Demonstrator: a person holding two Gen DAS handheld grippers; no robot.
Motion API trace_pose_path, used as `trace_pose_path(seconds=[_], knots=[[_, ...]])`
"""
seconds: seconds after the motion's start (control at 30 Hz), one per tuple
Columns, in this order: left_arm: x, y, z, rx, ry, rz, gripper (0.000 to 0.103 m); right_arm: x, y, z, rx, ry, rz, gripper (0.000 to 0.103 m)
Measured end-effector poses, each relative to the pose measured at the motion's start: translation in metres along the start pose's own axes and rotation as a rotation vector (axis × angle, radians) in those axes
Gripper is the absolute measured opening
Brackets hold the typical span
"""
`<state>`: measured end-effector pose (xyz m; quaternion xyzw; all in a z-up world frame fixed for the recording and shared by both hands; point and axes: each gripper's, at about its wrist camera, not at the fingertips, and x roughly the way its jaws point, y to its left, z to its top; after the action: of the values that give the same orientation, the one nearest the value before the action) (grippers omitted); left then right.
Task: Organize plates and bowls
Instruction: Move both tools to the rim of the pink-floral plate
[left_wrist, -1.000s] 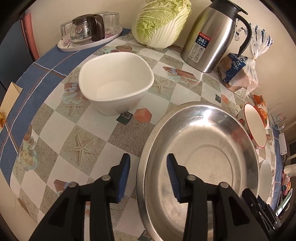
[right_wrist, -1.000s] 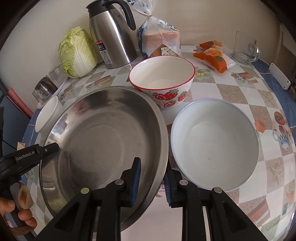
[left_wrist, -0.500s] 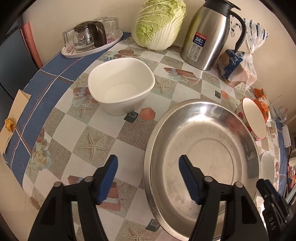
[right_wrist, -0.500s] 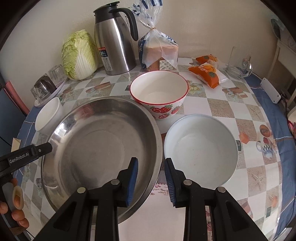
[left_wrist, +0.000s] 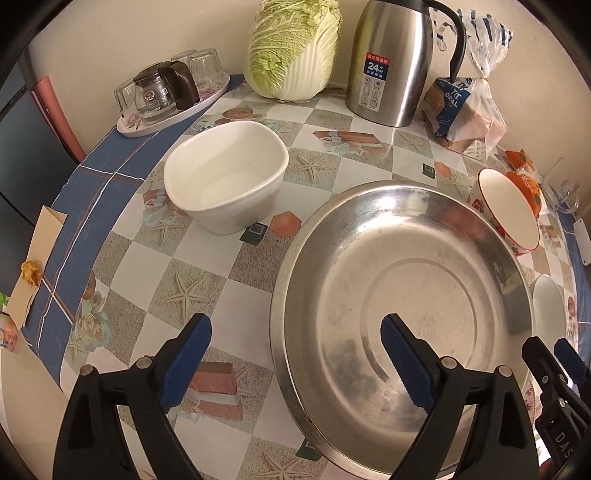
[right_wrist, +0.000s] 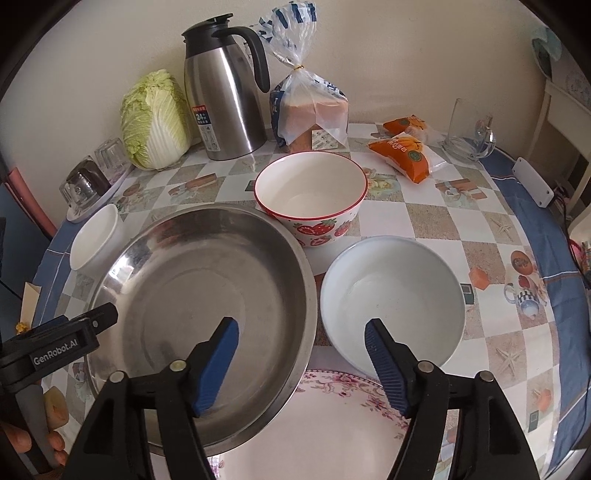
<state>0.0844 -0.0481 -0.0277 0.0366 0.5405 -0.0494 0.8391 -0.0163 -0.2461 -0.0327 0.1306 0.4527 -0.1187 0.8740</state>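
The wide, shallow stainless steel basin (right_wrist: 199, 295) rests on the checked tablecloth with starfish pattern (left_wrist: 184, 288), in the middle of the table, and no pad presses on it. The left gripper (left_wrist: 295, 365) hangs over the basin's left rim with its jaws opening; the rim passes between the blue pads, one pad over the cloth and one over the metal inside, both free of it. The right gripper (right_wrist: 301, 365) hangs over the opposite rim, also with jaws opening; one pad is above the basin, the other above the pale blue-white round bowl (right_wrist: 393, 299) just beside it.

I judge that the step in hand is the release of the basin, set down as the base for collecting the dishes. It seems to lie partly on the white plate with pink flower border (right_wrist: 332, 424) at the near edge, but how much I cannot tell.

Around the basin stand the white squarish ceramic bowl (left_wrist: 227, 181) on the left, apart from it, and the red-rimmed bowl with strawberry print (right_wrist: 310, 199) behind, close to or touching the rim.

The next move calls probably for taking one bowl by its wall. The pale round bowl is nearest to the right gripper, which should lift clear of the basin's rim first, then close one pad inside and one outside the wall, so the smooth glaze does not slip
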Motion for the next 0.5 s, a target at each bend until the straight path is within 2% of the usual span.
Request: trace_pose_path(seconds=[0.13, 0.27, 0.5], knots=[[0.0017, -0.0021, -0.0014, 0.007, 0.006, 0.007, 0.094, 0.0022, 0.0013, -0.0012, -0.009, 0.008, 0.000, 0.084], [0.0021, -0.0027, -0.0018, 0.005, 0.009, 0.011, 0.094, 0.0052, 0.0018, -0.0024, -0.016, 0.021, -0.003, 0.094], [0.0031, -0.0017, -0.0024, -0.004, 0.014, 0.015, 0.094, 0.0088, 0.0007, -0.0039, -0.020, 0.036, -0.011, 0.103]])
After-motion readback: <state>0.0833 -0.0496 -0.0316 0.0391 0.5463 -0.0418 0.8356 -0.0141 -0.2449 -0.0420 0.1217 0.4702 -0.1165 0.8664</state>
